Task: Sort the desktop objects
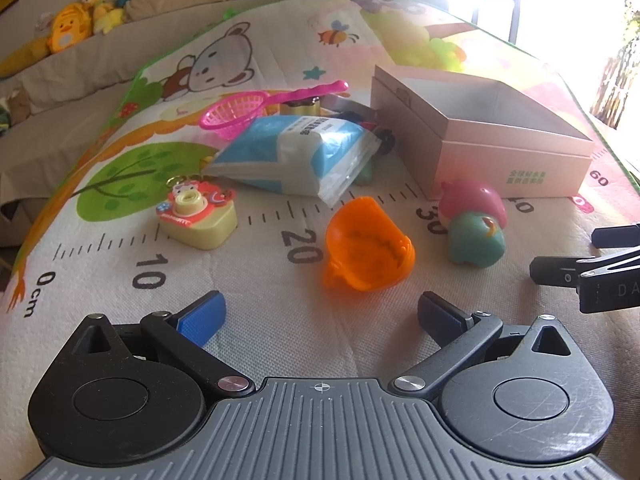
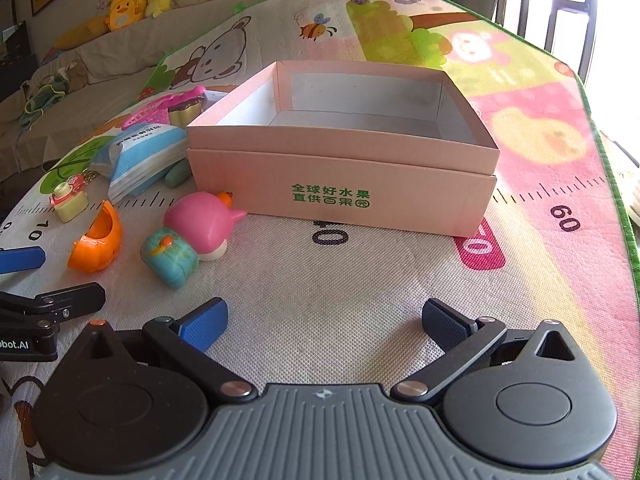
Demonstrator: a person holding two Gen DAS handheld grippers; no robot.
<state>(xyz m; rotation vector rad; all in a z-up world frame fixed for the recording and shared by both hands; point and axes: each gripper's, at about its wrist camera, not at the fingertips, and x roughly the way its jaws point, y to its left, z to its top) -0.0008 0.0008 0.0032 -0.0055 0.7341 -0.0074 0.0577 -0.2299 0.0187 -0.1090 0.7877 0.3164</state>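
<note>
**On the play mat: both tools ready, nothing picked yet**

On the colourful play mat [image 1: 280, 332] many small things lie near a pink cardboard box [image 2: 340, 184], and the box looks empty inside. The left gripper [image 1: 320, 312] hangs low over the mat with its jaws wide apart and nothing between them. The right gripper [image 2: 324, 316] is the same, spread and empty, and it points at the front wall of the box.

Just ahead of the left gripper lies an orange toy cup [image 1: 366, 246], tipped on its side. A little to the right are a pink toy [image 1: 476, 200] and a teal toy [image 1: 474, 244], touching each other, just beside the box corner. Further back I see a yellow toy camera [image 1: 198, 216], a blue and white packet [image 1: 296, 156] and a pink toy net [image 1: 240, 112].

I judge that the sorting is at its start and the orange cup is the natural first pick. To do it well, the left gripper should go straight forward and close across the rim, not over the round body, because the plastic looks smooth and could slip. The right gripper should stay aside so the two tools do not meet over the box.
</note>
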